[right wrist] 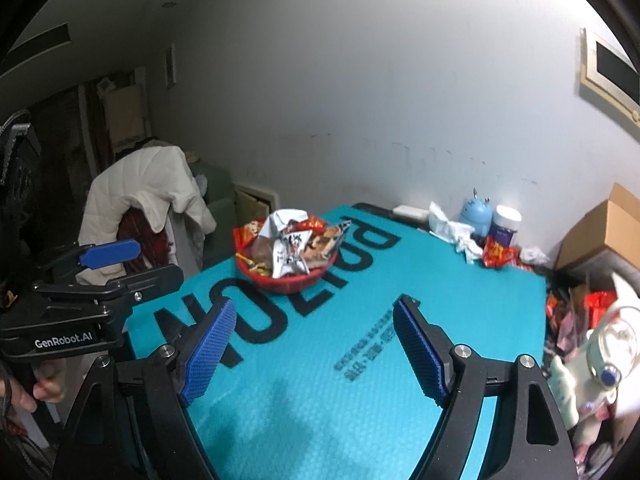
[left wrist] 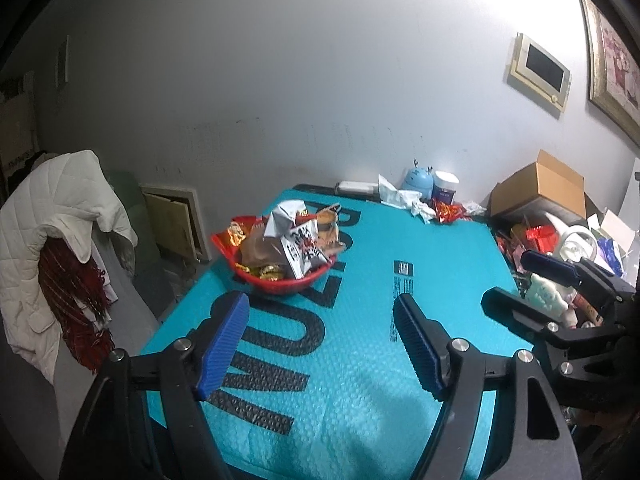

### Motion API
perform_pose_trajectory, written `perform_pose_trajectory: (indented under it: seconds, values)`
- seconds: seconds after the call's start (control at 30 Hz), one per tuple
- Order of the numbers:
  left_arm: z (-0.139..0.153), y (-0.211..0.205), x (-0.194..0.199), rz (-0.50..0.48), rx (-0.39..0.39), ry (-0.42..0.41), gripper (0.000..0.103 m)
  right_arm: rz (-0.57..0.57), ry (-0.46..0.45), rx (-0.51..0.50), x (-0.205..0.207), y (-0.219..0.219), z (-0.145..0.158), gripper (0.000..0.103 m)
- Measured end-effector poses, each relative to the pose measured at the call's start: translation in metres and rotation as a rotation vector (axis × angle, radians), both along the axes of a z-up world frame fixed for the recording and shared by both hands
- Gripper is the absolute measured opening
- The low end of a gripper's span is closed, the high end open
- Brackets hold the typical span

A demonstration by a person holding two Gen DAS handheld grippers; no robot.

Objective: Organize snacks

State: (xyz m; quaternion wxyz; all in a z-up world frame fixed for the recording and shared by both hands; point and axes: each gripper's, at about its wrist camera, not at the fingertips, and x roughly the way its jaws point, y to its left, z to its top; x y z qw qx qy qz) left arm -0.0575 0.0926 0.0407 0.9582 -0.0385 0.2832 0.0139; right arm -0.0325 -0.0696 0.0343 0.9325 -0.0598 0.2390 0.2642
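Note:
A red basket [left wrist: 280, 285] heaped with snack packets [left wrist: 298, 246] stands at the far left of the teal table cover [left wrist: 360, 360]; it also shows in the right wrist view [right wrist: 286, 282]. A red snack packet [left wrist: 450, 213] lies at the back of the table among crumpled tissues, also in the right wrist view [right wrist: 498, 256]. My left gripper [left wrist: 322, 306] is open and empty above the table's near part. My right gripper [right wrist: 314, 312] is open and empty, also above the near part, and shows at the right in the left wrist view [left wrist: 508, 280].
A blue toy [right wrist: 476, 214] and a white-lidded jar [right wrist: 505, 225] stand at the back by the wall. A cardboard box [left wrist: 540, 190] and a cluttered pile with red packets and a plush toy [right wrist: 588, 364] lie right of the table. A chair with a white jacket [left wrist: 52, 240] stands at the left.

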Motion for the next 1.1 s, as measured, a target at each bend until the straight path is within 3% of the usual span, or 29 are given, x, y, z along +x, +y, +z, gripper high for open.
perform_pose_trajectory:
  seconds: [0.57, 1.1]
  values:
    - [-0.011, 0.005, -0.003, 0.009, -0.05, 0.02, 0.074, 0.002, 0.018, -0.01, -0.004, 0.0, -0.009, 0.082]
    - [-0.013, -0.003, -0.009, 0.01, -0.017, 0.004, 0.074, 0.0, 0.027, -0.001, -0.004, -0.003, -0.015, 0.082]
